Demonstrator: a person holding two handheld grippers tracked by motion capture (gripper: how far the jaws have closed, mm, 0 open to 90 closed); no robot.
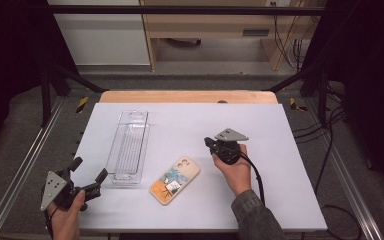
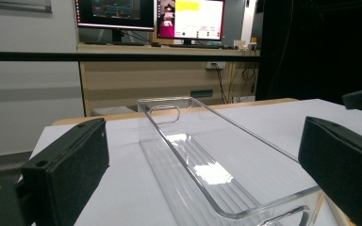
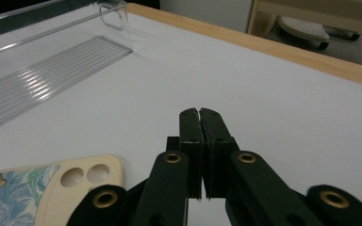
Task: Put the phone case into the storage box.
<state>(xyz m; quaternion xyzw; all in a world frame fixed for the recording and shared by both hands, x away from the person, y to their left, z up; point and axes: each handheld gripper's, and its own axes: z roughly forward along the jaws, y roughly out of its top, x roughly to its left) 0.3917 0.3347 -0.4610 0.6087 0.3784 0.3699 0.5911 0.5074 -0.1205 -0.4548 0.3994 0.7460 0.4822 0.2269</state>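
At the near left corner of the table, the left gripper (image 1: 87, 176) is held in a hand (image 1: 67, 220) with its jaws spread wide and nothing between them; in the left gripper view they frame the near end of the tray without touching it. The clear plastic tray (image 1: 128, 147) lies just beyond it, long side running away from the person, and nothing lies inside. To its right, near the front edge, a phone case (image 1: 175, 179) lies face down and slanted, camera holes toward the far right, a printed picture on its cream back. Farther right, the right gripper (image 1: 210, 142) is held in the other hand (image 1: 236, 170), jaws pressed together on nothing, above bare table beside the case. The white table top (image 1: 260, 125) has a wooden strip at its far edge. Beyond it stand a wooden desk (image 2: 169, 70) and two lit monitors (image 2: 188, 19).
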